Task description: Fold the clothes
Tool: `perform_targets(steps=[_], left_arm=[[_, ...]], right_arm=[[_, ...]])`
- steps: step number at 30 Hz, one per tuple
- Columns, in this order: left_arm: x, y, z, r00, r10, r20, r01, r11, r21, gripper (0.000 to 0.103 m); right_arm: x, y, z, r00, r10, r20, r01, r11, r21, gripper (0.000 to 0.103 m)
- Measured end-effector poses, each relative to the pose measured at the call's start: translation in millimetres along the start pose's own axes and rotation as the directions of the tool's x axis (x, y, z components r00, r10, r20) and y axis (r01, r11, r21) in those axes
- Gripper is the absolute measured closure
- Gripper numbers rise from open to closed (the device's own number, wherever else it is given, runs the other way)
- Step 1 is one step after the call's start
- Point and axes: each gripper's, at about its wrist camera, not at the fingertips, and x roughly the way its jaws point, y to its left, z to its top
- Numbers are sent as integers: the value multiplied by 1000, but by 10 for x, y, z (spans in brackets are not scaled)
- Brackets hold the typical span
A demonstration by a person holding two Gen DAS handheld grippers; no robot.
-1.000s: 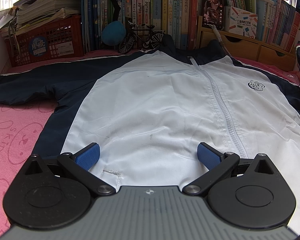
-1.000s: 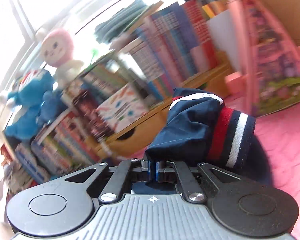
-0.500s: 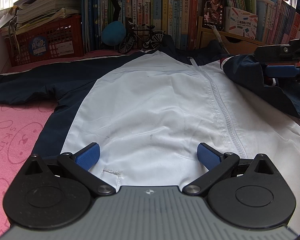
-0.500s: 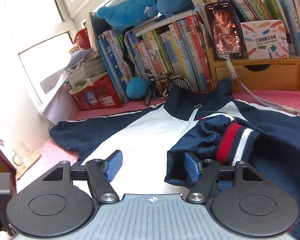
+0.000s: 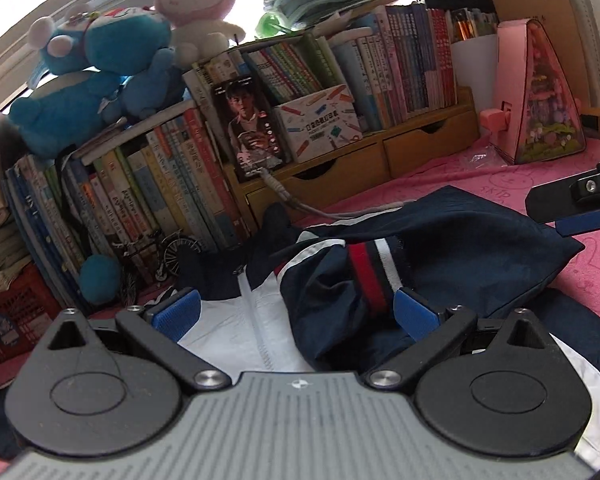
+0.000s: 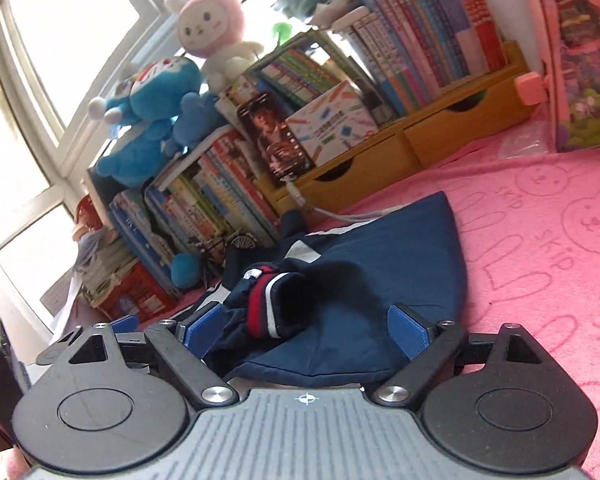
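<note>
Right claw (image 6: 303,332) released sleeve (image 6: 276,304); left claw (image 5: 296,314) raised.

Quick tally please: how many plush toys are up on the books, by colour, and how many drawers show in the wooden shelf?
Blue plush toys: 1
Pink-and-white plush toys: 1
Drawers, left drawer and right drawer: 2
Total: 4
</note>
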Motion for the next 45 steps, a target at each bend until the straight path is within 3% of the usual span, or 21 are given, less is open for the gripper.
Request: perform_targets(steps=[3, 5, 8, 10, 12, 13, 14, 16, 18, 19, 21, 23, 28, 31, 34, 45], left_arm=[[368, -247, 123, 999, 27, -21, -25, 995, 93, 0], [495, -97, 58, 996, 69, -47, -65, 994, 82, 0], [537, 400, -103, 983, 150, -103, -151, 988, -6, 0], [570, 750, -248, 960, 232, -159, -242, 969, -49, 0], [602, 1136, -415, 912, 326, -248, -359, 928, -101, 0], [577, 1312, -488, 904, 325, -279, -376, 915, -150, 1], [539, 1471, -555, 906, 302, -297, -371, 904, -211, 1], [390, 1690, -661, 956, 146, -254, -239, 890, -388, 1], [290, 1819, -731, 983, -24, -182, -78, 843, -532, 0], [300, 1822, -736, 984, -82, -161, -26, 818, -575, 0], [401, 1762, -720, 979, -130, -159, 3, 782, -623, 0], [576, 1662, -676, 972, -112, -207, -46, 772, -634, 0], [843, 1365, -522, 953, -26, -303, -163, 797, -581, 0], [896, 1253, -461, 948, -7, -318, -173, 827, -534, 0], [950, 1219, -474, 946, -10, -325, -170, 835, -523, 0], [1032, 1171, -499, 950, 5, -312, -168, 850, -498, 0]], right_arm=[[-52, -42, -45, 998, -65, 5, 65, 997, -49, 13], [-86, -70, -75, 994, -108, 11, 109, 991, -82, 13], [-90, -73, -119, 982, -186, 25, 187, 970, -155, 13], [-29, -52, -134, 974, -226, 31, 228, 954, -193, 13], [50, -15, -151, 968, -248, 32, 249, 943, -223, 13], [95, 7, -159, 967, -255, 30, 255, 938, -235, 14], [139, 30, -168, 965, -261, 29, 260, 934, -247, 14], [229, 97, -192, 960, -279, 25, 274, 918, -286, 14], [319, 180, -233, 952, -305, 22, 294, 894, -339, 14], [364, 226, -261, 947, -321, 22, 306, 878, -368, 14], [438, 315, -321, 936, -351, 25, 327, 843, -427, 14], [497, 404, -394, 925, -379, 33, 346, 801, -489, 14], [605, 560, -575, 901, -430, 55, 372, 704, -605, 14], [657, 591, -636, 895, -443, 49, 373, 683, -628, 13], [692, 627, -665, 884, -464, 54, 384, 656, -649, 13], [732, 639, -675, 874, -482, 55, 393, 636, -664, 10]])
